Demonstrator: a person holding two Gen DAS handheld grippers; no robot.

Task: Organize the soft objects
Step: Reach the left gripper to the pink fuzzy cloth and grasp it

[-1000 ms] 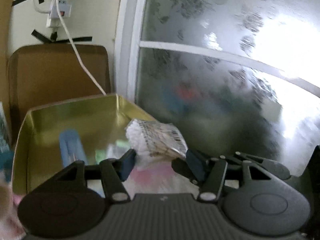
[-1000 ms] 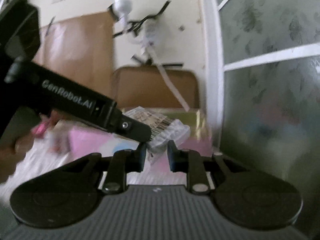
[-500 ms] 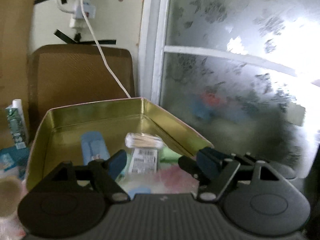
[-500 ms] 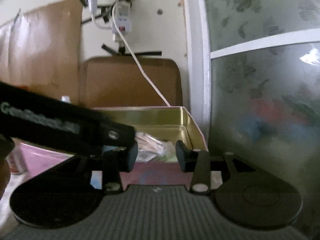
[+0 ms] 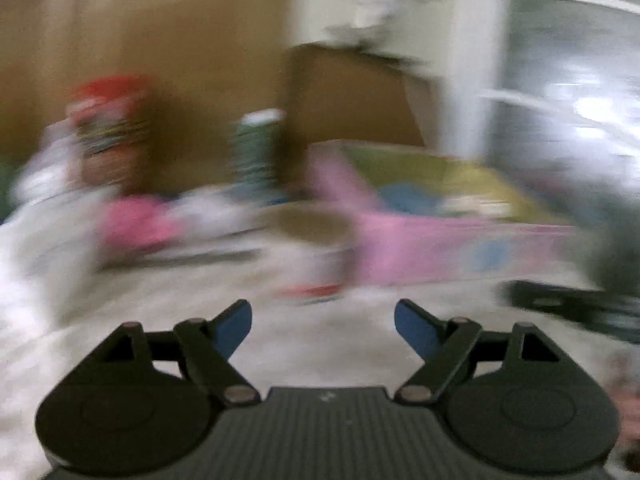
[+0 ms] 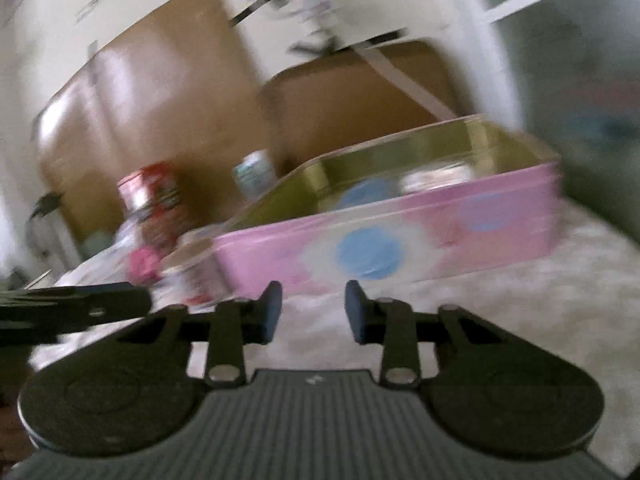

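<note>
A pink tin box (image 6: 404, 240) with blue dots and a gold inside stands on a pale fluffy cover; it also shows blurred in the left wrist view (image 5: 448, 240). A white packet (image 6: 436, 178) and a blue item (image 6: 366, 192) lie inside it. My right gripper (image 6: 313, 312) is open and empty, low in front of the tin. My left gripper (image 5: 323, 330) is open wide and empty, back from the tin's left end. A pink soft item (image 5: 136, 228) lies left of the tin.
A red-topped can (image 6: 154, 200) and a green carton (image 6: 254, 174) stand behind the tin's left end. Brown cardboard (image 6: 160, 112) lines the wall. A frosted glass door (image 6: 580, 80) is on the right. The left gripper's arm (image 6: 72, 308) crosses the right view's left edge.
The white packet has been let go into the tin. Both grippers have pulled back and down from over the tin, and the left one has swung left and opened wider.
</note>
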